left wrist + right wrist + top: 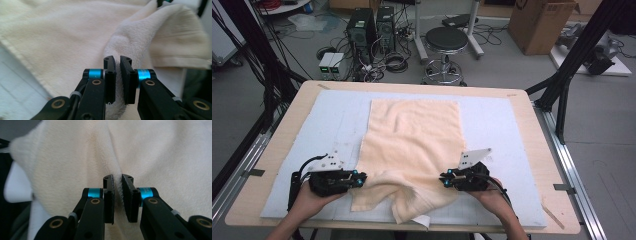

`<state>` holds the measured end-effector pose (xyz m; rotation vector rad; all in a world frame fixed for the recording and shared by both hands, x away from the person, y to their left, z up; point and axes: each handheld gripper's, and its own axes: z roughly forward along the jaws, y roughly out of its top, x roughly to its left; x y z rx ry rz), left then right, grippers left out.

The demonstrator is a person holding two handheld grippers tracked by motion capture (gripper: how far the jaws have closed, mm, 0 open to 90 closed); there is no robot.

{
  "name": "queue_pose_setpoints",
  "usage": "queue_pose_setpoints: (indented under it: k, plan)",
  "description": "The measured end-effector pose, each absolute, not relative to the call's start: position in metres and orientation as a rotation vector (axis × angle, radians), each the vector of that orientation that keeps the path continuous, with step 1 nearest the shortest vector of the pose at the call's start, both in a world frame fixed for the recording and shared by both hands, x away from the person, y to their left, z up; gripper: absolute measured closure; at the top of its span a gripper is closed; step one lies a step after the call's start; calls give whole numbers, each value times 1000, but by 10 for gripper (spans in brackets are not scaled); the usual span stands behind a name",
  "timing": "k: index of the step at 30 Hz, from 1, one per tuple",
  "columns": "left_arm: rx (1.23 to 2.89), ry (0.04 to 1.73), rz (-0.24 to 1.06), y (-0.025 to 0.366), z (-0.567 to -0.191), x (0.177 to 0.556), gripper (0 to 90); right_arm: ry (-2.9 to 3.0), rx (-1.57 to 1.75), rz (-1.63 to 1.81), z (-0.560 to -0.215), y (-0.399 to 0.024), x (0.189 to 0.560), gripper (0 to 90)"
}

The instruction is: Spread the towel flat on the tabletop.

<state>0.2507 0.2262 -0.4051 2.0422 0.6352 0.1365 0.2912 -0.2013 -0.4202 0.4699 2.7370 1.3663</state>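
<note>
Cream terry towel point(412, 145) lay lengthwise on the pale mat point(497, 125) over the wooden table point(532, 115), its 6 o'clock end bunched up between your hands. Your left gripper point(362, 178), at 8 o'clock, was pinching a fold of that towel point(140, 42) between nearly closed jaws. Your right gripper point(443, 179), at 4 o'clock, was likewise clamped on the pile point(150, 157).

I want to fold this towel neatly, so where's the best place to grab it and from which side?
Grip the towel at its near edge, one gripper per side, each coming in level from its outer side. That edge is bunched up off the table, giving a fold to pinch. The left gripper and right gripper already clamp it there.
</note>
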Motion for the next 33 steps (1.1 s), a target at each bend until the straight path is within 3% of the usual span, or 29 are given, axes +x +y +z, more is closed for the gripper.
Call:
queue_pose_setpoints:
  k: [3,6,13,20,24,26,31,33]
  plan:
    - [2038,585,128,229,-402,241,802,2737,450,1402,-418,-204,284,710]
    - [2006,599,171,230,-397,249,712,2684,504,1440,-415,-212,288,651]
    - [1927,646,359,221,-396,296,652,2524,679,1390,-417,-224,318,598]
    - [2001,762,277,214,-428,335,631,2532,727,1304,-435,-222,339,564]
    - [2131,753,215,207,-442,335,622,2602,694,1200,-445,-213,339,594]
    - [2136,736,267,205,-445,330,642,2596,684,1183,-446,-210,338,628]
    - [2136,746,273,206,-444,328,800,2604,692,1184,-445,-210,338,807]
    - [2150,734,284,205,-443,326,852,2609,670,1169,-444,-208,336,833]
